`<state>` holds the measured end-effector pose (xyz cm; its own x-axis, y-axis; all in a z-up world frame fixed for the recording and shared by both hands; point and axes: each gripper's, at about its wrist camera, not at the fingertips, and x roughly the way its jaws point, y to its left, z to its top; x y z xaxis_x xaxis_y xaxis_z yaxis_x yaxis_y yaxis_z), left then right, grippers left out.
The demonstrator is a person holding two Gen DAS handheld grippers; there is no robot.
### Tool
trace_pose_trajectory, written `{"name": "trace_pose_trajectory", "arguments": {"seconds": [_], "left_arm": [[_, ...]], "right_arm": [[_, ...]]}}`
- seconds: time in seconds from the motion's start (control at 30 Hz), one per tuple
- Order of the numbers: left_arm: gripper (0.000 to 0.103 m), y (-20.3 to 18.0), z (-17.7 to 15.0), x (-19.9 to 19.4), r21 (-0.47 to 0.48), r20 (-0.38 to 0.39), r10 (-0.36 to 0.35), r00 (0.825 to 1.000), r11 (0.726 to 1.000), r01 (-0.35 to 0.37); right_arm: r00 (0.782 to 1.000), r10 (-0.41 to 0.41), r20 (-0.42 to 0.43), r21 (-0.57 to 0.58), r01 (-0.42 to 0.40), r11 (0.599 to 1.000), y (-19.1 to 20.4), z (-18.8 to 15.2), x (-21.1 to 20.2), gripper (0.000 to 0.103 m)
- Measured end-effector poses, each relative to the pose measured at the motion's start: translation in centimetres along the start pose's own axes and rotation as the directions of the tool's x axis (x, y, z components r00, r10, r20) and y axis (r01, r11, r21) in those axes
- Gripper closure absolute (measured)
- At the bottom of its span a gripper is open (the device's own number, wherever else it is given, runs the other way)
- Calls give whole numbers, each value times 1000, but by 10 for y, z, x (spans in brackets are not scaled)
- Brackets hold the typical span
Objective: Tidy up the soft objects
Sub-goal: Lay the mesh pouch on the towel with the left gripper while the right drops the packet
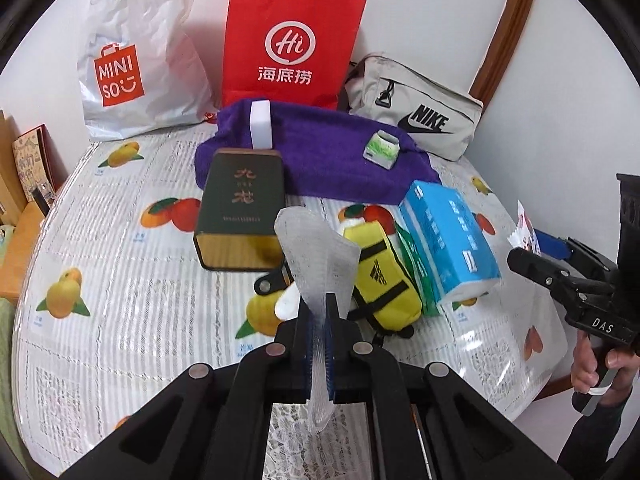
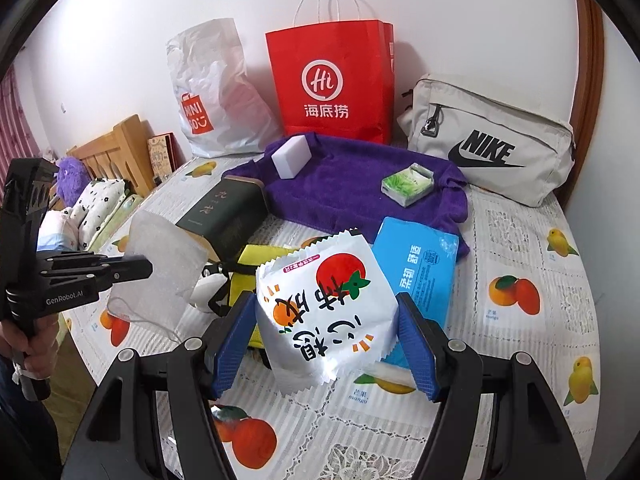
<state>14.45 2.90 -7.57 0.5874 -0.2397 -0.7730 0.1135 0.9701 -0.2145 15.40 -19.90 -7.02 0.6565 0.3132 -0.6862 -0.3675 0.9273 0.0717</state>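
Presently, left gripper (image 1: 320, 340) was clamped fully on a translucent white foam sheet (image 1: 316, 256) rising beyond its fingers; right gripper (image 2: 326, 344) held a white printed snack packet (image 2: 324, 312) between half-open jaws. Advised: avoid crushing.

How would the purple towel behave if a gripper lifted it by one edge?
The purple towel lies rumpled, so it would probably drape and sag rather than hold shape. The white block and green packet resting on it would likely slide or tumble off.
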Motion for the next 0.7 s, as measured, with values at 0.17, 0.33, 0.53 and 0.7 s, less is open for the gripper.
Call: {"name": "trace_pose_trajectory", "arguments": {"seconds": [0.17,0.33,0.53,0.7], "left_arm": [[98,5,17,1,-7,12,-8,1000,1000,8],[98,7,40,3,5,25,3,1000,1000,-3],[98,8,66,9,8,38,-5,999,1000,5],[98,8,87,16,10,45,-10,999,1000,10]], "right_arm": [[1000,-13,4,-7,13,1000,-2,12,5,34],[1000,-15,8,12,14,1000,-9,24,13,34],[1000,-16,6,13,16,1000,-17,38,24,34],[1000,-24,3,9,24,1000,-24,50,38,34]]}}
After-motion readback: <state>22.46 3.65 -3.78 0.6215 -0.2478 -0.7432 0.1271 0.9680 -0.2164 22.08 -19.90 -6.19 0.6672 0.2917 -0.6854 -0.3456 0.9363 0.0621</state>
